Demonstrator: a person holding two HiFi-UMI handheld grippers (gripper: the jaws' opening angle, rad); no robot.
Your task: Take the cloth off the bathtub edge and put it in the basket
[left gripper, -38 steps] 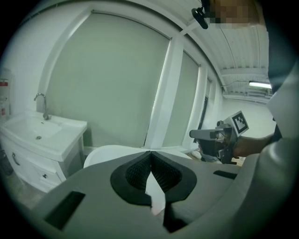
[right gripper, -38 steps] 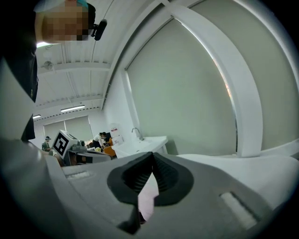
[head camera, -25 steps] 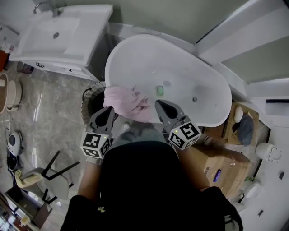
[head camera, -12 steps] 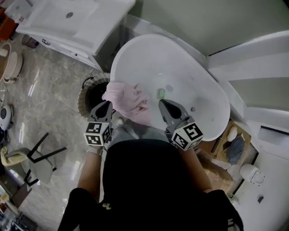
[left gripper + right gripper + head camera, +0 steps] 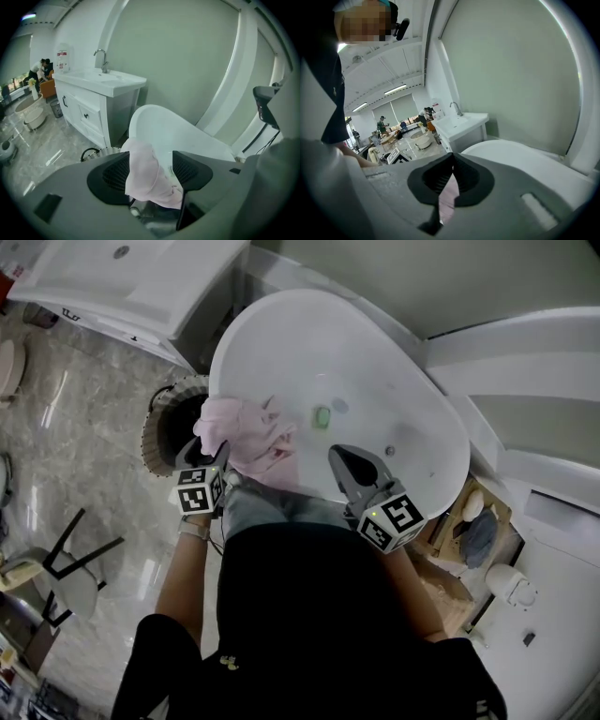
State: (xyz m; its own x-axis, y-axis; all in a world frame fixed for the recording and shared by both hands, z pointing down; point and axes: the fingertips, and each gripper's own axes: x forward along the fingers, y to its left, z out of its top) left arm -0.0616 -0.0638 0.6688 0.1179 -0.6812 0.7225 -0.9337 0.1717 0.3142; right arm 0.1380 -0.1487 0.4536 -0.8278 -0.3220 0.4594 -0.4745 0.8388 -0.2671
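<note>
Just at the near-left edge of the tub (image 5: pixel 309 343), the left gripper (image 5: pixel 208 457) is pictured with its 2 jaws spread, having just been opening. The pink cloth (image 5: pixel 246 430) is framed between them but not pinched. The cloth is draped over that edge, its long axis running along the rim toward the right. The right gripper (image 5: pixel 349 460), jaws pressed together on nothing, is held apart at the cloth's right. The basket (image 5: pixel 161 420) is set just left of the cloth, so the left gripper is judged the nearer.
</note>
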